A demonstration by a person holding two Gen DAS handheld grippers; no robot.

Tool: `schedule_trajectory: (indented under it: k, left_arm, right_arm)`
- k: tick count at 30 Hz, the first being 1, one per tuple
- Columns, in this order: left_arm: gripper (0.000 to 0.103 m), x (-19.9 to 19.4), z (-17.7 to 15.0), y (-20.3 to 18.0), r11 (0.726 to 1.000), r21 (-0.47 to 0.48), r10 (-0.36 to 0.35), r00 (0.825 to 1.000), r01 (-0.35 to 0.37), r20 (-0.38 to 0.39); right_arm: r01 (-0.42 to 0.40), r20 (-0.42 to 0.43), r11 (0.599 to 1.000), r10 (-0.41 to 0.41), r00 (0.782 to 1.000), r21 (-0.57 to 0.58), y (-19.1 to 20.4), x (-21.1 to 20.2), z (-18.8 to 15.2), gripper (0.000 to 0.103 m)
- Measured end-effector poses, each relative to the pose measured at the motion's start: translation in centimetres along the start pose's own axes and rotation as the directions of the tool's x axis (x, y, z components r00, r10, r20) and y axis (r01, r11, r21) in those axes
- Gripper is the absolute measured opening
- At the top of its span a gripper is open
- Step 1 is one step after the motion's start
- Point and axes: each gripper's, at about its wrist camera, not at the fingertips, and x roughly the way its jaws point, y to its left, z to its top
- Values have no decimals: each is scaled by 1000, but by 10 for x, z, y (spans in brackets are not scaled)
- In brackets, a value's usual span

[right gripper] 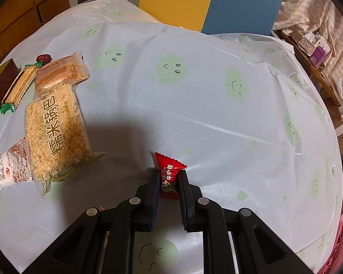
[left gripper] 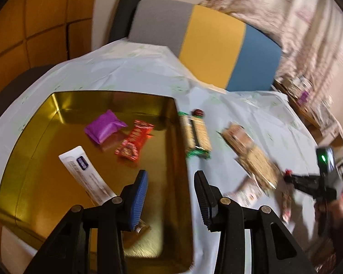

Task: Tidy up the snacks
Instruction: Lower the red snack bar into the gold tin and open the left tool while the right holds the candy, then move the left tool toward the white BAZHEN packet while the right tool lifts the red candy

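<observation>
The right gripper (right gripper: 169, 180) is clamped on a red candy (right gripper: 169, 171). The candy sits upright between the pads; its upper twisted end projects beyond the fingertips, and its lower end lies on the tablecloth (right gripper: 194, 96).

The left gripper (left gripper: 171, 182) is above the near right corner of the gold tin (left gripper: 45, 171). Its jaws stand apart and grip nothing. The blue-padded finger (left gripper: 140, 196) is over the tin floor; the other finger is over the tin's right wall and the cloth beside it. A small wrapped piece (left gripper: 141, 227) lies on the tin floor just beneath the blue pad; whether the pad touches it cannot be told.

The left wrist view alone shows the tin's contents: a purple packet (left gripper: 104, 126), a red wrapper (left gripper: 135, 143) and a white sachet (left gripper: 84, 175), apart from one another. It also shows the right gripper from outside, blurred, at the right edge.

The right wrist view alone shows the loose snacks sharply: a rice cracker pack (right gripper: 57, 132), a wafer pack (right gripper: 61, 73) touching its far end, a biscuit stick (right gripper: 20, 86) beside the tin, a red date (right gripper: 43, 58), and a white packet (right gripper: 13, 166) partly under the cracker pack.
</observation>
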Motion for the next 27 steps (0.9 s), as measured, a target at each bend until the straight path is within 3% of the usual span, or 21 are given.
schedule_trajectory:
  k: [9,10,12,17,23,27]
  left_arm:
    - [43,-8,-31,-58,980,180,-80,996,86,-39]
    - [44,-5,-33,-65,974,211,-76,996,84,-49]
    - [60,3,-37,-81,955,277,-89,993,109,-84]
    - [62,24,-42,-116,898,430,-57,993,98,-106]
    - [62,59,-42,-129,870,480,-28,983,113,-181]
    - [66,83,-43,-131,873,477,-4,978,106,-210]
  right_arm:
    - [2,2,1000,-2,1000,-6,0,-1,0,16]
    - [3,2,1000,-3,1000,-7,0,-1,0,16]
    - [3,1,1000,-3,1000,-8,0,-1,0,16]
    - [3,-1,1000,-3,1000,-7,0,-1,0,16]
    - [2,-4,1000,-2,1000,-8,0,-2,0,16]
    - [5,-7,1000,-5,1000,-15,0,-1,1,16]
